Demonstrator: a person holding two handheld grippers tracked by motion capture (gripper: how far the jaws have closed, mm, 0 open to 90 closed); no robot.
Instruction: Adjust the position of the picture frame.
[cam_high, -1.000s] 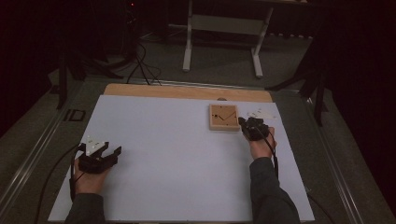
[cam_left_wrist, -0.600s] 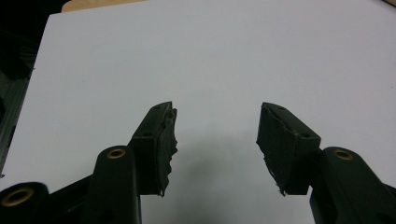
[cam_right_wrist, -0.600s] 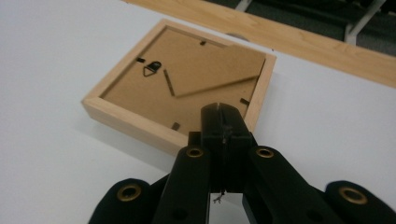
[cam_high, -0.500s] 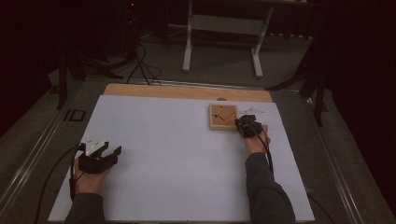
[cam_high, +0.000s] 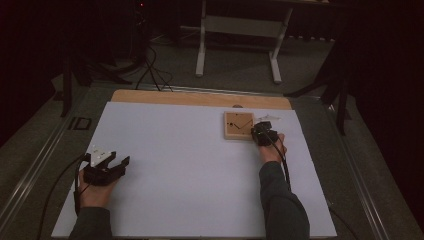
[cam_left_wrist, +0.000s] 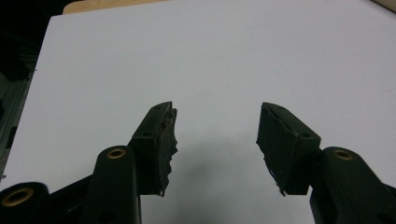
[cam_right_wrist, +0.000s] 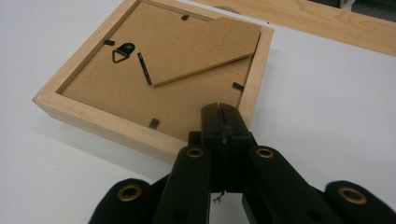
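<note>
A small wooden picture frame (cam_high: 238, 125) lies face down at the back right of the white table top (cam_high: 190, 165). In the right gripper view the frame (cam_right_wrist: 116, 112) shows its brown backing board, a black hanger, small black clips and a fold-out stand. My right gripper (cam_right_wrist: 223, 122) is shut with nothing between its jaws, its tip over the frame's near corner; contact is unclear. Seen from above, the right gripper (cam_high: 261, 133) sits at the frame's right edge. My left gripper (cam_high: 120, 162) rests at the front left, open, and its jaws (cam_left_wrist: 215, 135) stand wide over bare white surface.
A wooden strip (cam_high: 200, 98) runs along the table's far edge. Metal rails (cam_high: 345, 165) flank the table on both sides. A white stand (cam_high: 239, 30) and cables (cam_high: 150, 70) lie on the dark floor behind.
My right gripper has slid left and slightly toward the frame's right edge. The left gripper has stayed still.
</note>
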